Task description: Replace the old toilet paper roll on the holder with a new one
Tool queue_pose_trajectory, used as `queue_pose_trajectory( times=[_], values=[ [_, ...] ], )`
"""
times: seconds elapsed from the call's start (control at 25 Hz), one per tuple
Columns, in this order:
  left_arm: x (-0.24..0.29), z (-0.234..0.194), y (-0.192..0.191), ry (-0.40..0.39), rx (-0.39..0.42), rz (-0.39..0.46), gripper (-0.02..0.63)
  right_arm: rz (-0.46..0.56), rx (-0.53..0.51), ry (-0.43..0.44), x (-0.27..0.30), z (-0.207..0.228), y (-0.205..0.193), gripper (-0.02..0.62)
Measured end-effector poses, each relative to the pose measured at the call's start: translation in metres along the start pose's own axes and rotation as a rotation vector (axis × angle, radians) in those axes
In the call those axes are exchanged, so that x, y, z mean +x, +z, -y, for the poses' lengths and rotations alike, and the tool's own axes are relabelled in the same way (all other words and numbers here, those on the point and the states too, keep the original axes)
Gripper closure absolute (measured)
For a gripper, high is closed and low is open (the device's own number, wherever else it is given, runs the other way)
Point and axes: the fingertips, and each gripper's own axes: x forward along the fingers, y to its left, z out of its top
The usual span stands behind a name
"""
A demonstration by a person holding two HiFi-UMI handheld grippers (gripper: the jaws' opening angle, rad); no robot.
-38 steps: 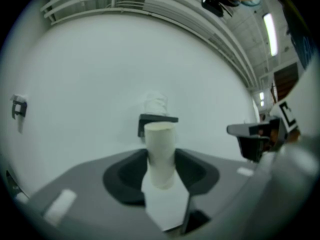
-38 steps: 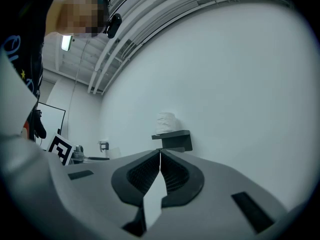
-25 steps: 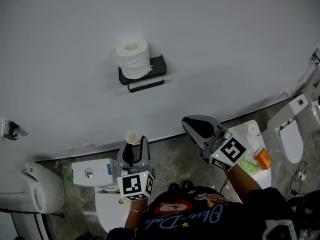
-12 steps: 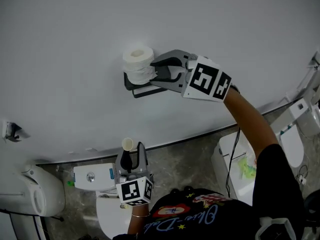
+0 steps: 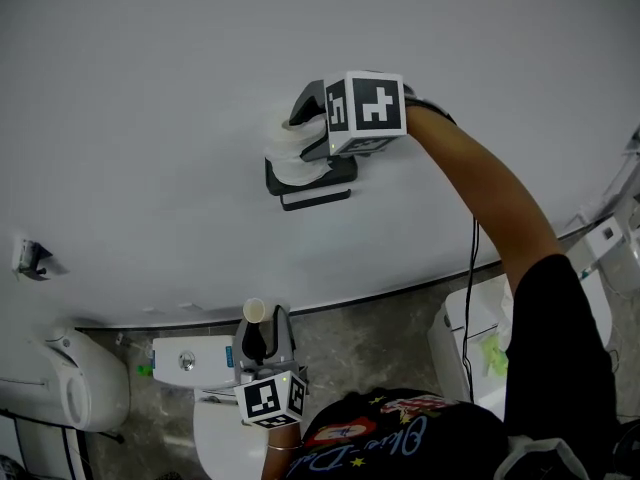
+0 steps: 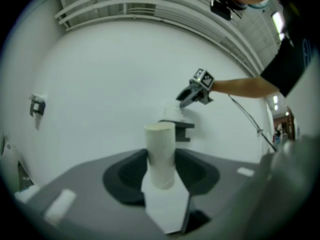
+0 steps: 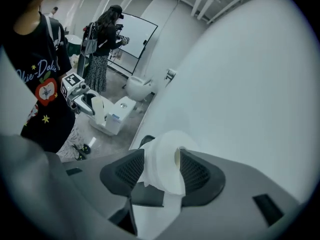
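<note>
A black holder (image 5: 318,183) is fixed to the white wall, and a full white paper roll (image 5: 288,156) stands on its top shelf. My right gripper (image 5: 298,133) reaches down over that roll. Its jaws are opening, and in the right gripper view the roll (image 7: 162,166) sits between the two pads. Low in the head view, my left gripper (image 5: 258,336) points level and is shut on an empty cardboard tube (image 5: 255,311). The left gripper view has the tube (image 6: 161,154) upright between the jaws, with the holder (image 6: 183,131) and right gripper (image 6: 187,99) far behind.
A white toilet cistern (image 5: 188,360) lies below my left gripper, another toilet (image 5: 60,388) at the left and a white unit (image 5: 470,336) at the right. A small bracket (image 5: 28,258) sticks out of the wall. People (image 7: 102,44) stand far off.
My right gripper rose from low on the right up to the holder and turned down over the roll, its jaws going from shut to wide. The left gripper drifted slightly with the tube.
</note>
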Motion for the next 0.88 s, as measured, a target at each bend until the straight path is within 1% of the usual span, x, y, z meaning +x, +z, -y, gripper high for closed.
queue_pose_trajectory(
  times=[0.08, 0.32, 0.48, 0.68, 0.8, 0.88],
  values=[
    [0.0, -0.006, 0.0, 0.018, -0.009, -0.001, 0.434, -0.049, 0.003, 0.046, 0.01, 0.003, -0.004, 0.387],
    [0.001, -0.015, -0.003, 0.053, -0.025, -0.001, 0.434, -0.122, 0.015, 0.19, 0.021, 0.002, -0.007, 0.388],
    [0.002, -0.017, -0.003, 0.061, -0.032, 0.0, 0.434, -0.162, 0.034, 0.246, 0.024, 0.001, -0.005, 0.392],
    [0.001, -0.017, -0.005, 0.062, -0.04, -0.003, 0.434, -0.145, 0.06, 0.248, 0.022, 0.0, -0.006, 0.406],
    [0.001, -0.015, -0.006, 0.059, -0.04, -0.005, 0.434, -0.113, 0.074, 0.22, 0.017, -0.001, -0.007, 0.41],
    [0.001, -0.013, -0.006, 0.054, -0.04, -0.007, 0.434, -0.07, 0.087, 0.185, 0.01, -0.003, -0.008, 0.413]
  ],
)
